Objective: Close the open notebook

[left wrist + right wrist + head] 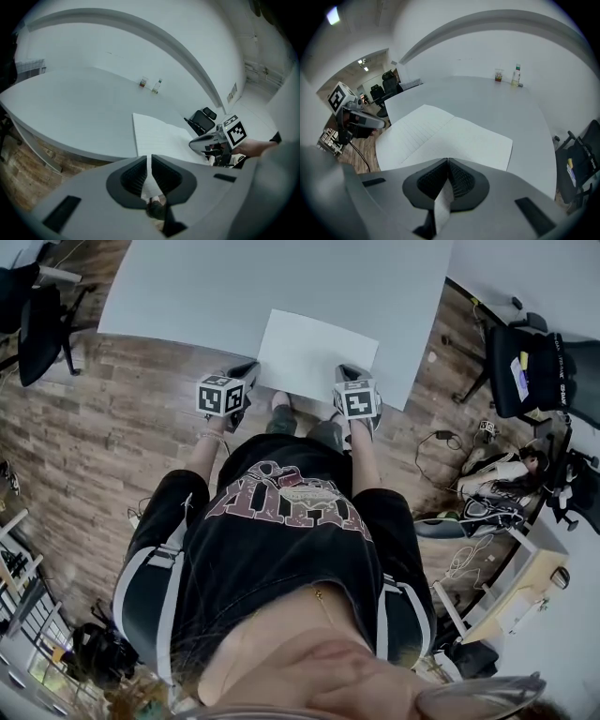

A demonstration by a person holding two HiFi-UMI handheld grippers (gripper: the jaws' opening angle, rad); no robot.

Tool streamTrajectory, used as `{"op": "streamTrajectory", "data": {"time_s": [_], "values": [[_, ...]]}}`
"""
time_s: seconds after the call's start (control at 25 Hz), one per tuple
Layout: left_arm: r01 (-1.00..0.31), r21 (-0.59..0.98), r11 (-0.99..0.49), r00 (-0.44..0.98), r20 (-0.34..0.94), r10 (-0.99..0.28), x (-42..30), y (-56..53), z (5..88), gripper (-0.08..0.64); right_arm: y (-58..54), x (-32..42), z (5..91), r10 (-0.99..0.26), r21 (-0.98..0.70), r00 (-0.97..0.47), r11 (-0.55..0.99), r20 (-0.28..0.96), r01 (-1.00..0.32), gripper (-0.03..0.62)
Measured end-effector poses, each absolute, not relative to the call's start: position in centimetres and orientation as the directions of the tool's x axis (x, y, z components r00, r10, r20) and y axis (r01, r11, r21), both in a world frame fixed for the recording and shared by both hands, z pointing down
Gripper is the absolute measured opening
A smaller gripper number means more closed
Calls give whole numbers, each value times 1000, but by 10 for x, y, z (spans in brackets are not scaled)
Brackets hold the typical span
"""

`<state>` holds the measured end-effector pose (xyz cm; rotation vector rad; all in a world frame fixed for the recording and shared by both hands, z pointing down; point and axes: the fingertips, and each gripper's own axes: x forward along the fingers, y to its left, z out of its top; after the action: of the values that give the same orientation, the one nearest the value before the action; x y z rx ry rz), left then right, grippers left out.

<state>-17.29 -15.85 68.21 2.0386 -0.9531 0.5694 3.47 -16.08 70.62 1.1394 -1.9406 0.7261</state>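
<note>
Though the head view hides the jaw tips, the notebook (314, 354) lies open at the table's (234, 287) near edge. Left gripper (149, 159): released, a slit apart, white paper showing in the gap. Right gripper (448, 162): clenched on the notebook's near edge. Far back stand a cup (498, 75) and a bottle (516, 75), contents unreadable.

The person wears a black short-sleeved T-shirt (281, 559) with a faded red-and-white print (291, 501) across the chest, white stripes (159, 587) down the sleeves and a thin chain (323, 604) at the neck. The two hand tools are smooth grey plastic shells, each topped by a white cube with black square markers: the left cube (220, 395) and the right cube (357, 401). The left claw (149, 159) and the right claw (448, 161) have black ribbed pads set in dark rounded recesses.
</note>
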Motion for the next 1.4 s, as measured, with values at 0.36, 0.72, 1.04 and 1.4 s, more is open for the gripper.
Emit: {"op": "streamTrajectory", "data": {"time_s": [0.36, 0.72, 1.04, 1.4], "values": [[-753, 543, -371, 655, 665, -358, -177, -156, 697, 166, -162, 36, 705, -463, -103, -322, 437, 826, -894, 20], [-685, 605, -407, 723, 636, -272, -167, -158, 707, 210, -161, 36, 705, -451, -122, -334, 436, 827, -892, 20], [-631, 690, -354, 774, 589, -233, -159, -157, 714, 207, -161, 35, 706, -448, -133, -341, 433, 826, -891, 20], [-593, 752, -287, 805, 550, -221, -162, -158, 706, 128, -162, 40, 708, -454, -146, -346, 420, 821, -896, 20]]}}
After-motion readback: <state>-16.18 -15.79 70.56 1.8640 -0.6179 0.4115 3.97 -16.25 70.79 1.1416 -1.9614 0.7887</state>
